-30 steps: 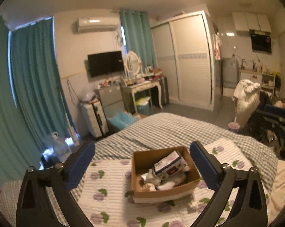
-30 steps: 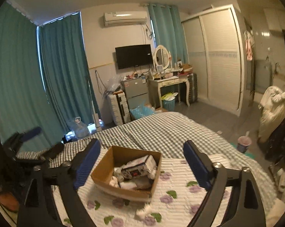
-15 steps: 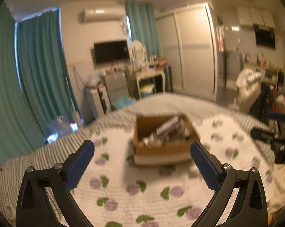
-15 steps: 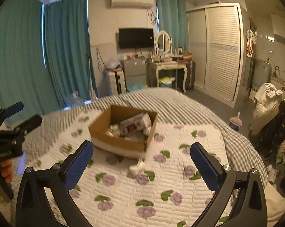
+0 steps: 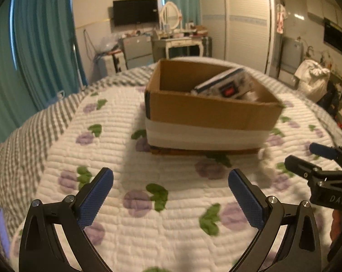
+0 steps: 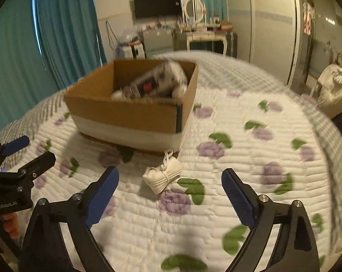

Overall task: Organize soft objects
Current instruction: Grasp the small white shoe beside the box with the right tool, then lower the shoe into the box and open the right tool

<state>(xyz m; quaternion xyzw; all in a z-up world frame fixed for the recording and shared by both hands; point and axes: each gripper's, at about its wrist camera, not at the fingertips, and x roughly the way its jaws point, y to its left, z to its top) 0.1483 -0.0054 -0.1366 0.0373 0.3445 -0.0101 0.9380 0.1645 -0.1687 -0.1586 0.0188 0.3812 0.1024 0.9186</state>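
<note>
Left wrist view: a bed under a white quilted coverlet (image 5: 130,149), ridged in rows and printed with purple flowers and green leaves, lies over a grey checked sheet. Teal curtains hang at 10 o'clock; a dark television, an oval mirror and a white dressing table stand at 12. A brown cardboard box (image 5: 207,113) with a white band round its base sits at 12, holding a printed packet and pale soft things. The left tongs (image 5: 171,195) stand released, blue textured pads apart, nothing between them. The right tongs (image 5: 316,158) show at 3.

Right wrist view: the same box (image 6: 134,115) sits at 11. A small white bundle (image 6: 163,176), soft and tied with cord, lies on the coverlet just before the box corner, ahead of the right tongs (image 6: 169,190), whose jaws are closing without touching it. The left tongs (image 6: 23,156) show at 9.
</note>
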